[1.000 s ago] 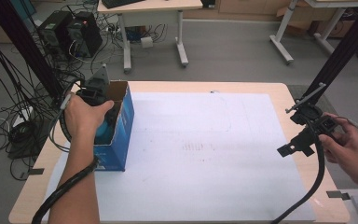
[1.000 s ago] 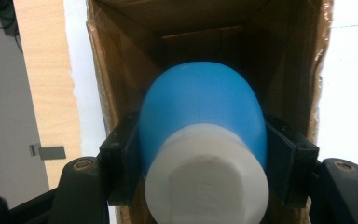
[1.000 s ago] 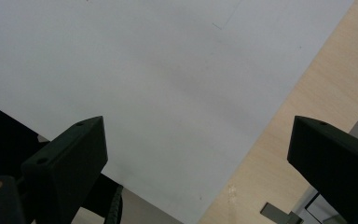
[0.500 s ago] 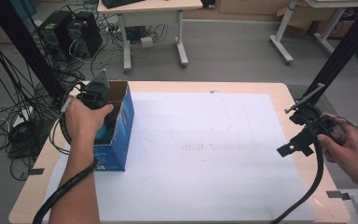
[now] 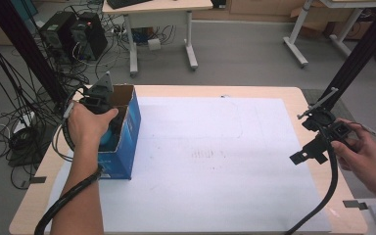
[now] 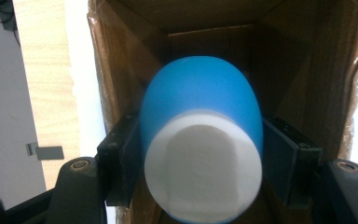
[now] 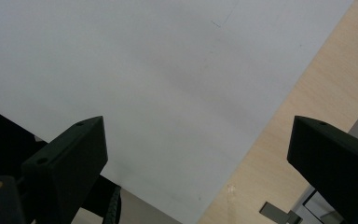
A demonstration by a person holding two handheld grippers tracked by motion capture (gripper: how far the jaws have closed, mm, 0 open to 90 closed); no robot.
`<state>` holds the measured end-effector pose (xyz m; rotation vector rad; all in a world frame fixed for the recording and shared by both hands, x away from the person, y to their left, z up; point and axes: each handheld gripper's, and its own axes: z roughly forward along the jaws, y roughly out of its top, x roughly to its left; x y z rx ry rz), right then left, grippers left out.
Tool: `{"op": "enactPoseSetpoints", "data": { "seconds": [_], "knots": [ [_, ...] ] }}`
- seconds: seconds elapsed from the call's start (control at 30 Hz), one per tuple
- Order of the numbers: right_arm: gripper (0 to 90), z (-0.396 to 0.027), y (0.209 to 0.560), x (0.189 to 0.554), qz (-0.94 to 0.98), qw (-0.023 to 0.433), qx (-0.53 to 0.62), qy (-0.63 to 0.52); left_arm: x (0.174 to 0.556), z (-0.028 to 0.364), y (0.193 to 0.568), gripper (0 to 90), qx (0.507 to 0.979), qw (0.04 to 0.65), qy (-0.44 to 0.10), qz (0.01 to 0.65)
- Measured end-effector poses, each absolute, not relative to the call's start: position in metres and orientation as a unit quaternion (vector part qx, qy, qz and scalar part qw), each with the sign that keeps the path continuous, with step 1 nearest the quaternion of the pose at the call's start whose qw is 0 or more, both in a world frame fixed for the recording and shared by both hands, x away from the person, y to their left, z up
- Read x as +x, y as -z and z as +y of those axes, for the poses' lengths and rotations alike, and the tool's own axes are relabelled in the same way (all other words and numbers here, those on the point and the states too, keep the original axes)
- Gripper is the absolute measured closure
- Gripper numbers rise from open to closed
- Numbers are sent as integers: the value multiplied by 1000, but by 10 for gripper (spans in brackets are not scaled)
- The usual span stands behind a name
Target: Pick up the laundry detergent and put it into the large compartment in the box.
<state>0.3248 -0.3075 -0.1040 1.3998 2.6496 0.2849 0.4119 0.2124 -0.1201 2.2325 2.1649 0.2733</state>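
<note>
Since the earlier frame almost nothing has shifted on the tabletop (image 5: 254,100): both hands sit where they were, and only the jaws of the left hand-held gripper (image 6: 200,158) have just been opening a little. Its pads still sit against both sides of a blue cup (image 6: 200,102) with a white inside, so the cup is between the jaws and appears clamped. The cup is inside the open cardboard box (image 5: 127,132), blue on its outside, which stands near the left edge of the tabletop on a large white sheet (image 5: 215,147). In the high view the left hand (image 5: 88,125) reaches down into the top of that box, with the gripper's cable trailing back along the forearm.

At the far right edge, the right hand (image 5: 362,152) holds the right hand-held gripper (image 5: 307,152) low over the tabletop, well apart from the box. Its jaws stand wide apart with nothing between them, looking down on the white sheet and a strip of bare wood.
</note>
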Motion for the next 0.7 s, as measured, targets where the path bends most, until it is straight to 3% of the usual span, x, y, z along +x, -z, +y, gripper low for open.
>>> {"op": "enactPoseSetpoints", "data": {
  "seconds": [0.7],
  "knots": [
    [46,-306,99,315,879,74,461,-98,390,200,80,224,706,20,-129,696]
  ]
}}
